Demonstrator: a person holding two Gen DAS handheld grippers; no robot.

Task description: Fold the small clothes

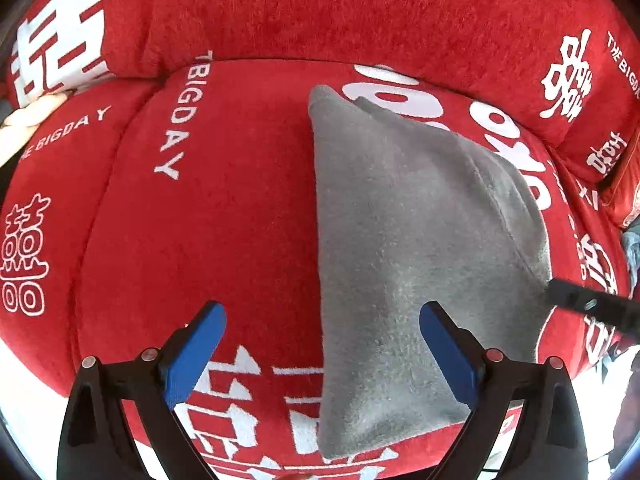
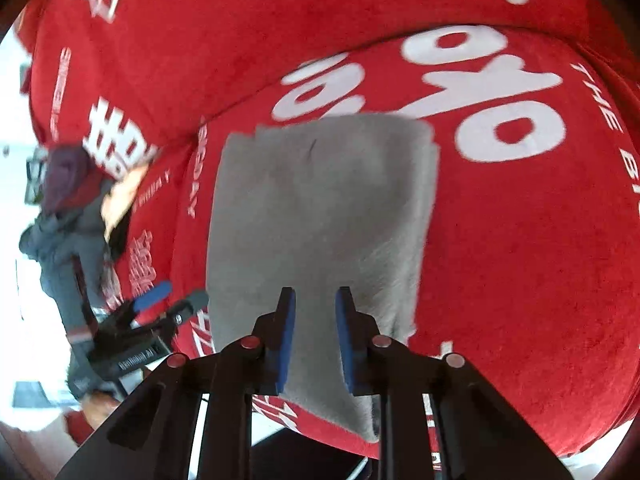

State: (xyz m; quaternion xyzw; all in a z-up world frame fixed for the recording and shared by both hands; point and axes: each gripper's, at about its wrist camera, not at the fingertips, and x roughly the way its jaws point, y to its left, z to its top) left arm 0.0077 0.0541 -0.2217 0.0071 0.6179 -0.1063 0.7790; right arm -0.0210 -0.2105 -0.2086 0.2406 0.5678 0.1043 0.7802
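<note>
One red sofa cover point(image 1: 240, 208) with white lettering carries the grey cloth point(image 1: 400, 240), folded over. The right gripper point(image 2: 315, 336) has its fingers clamped on the cloth's near edge; the left gripper point(image 1: 322, 352) hovers, fingers apart.

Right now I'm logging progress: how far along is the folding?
Partly done: the grey cloth lies doubled on the red sofa cover, layered edges visible. In hand: the right gripper appears to pinch its near edge, though the pads look apart. The left gripper is open, holding nothing. Left: further folding.
</note>
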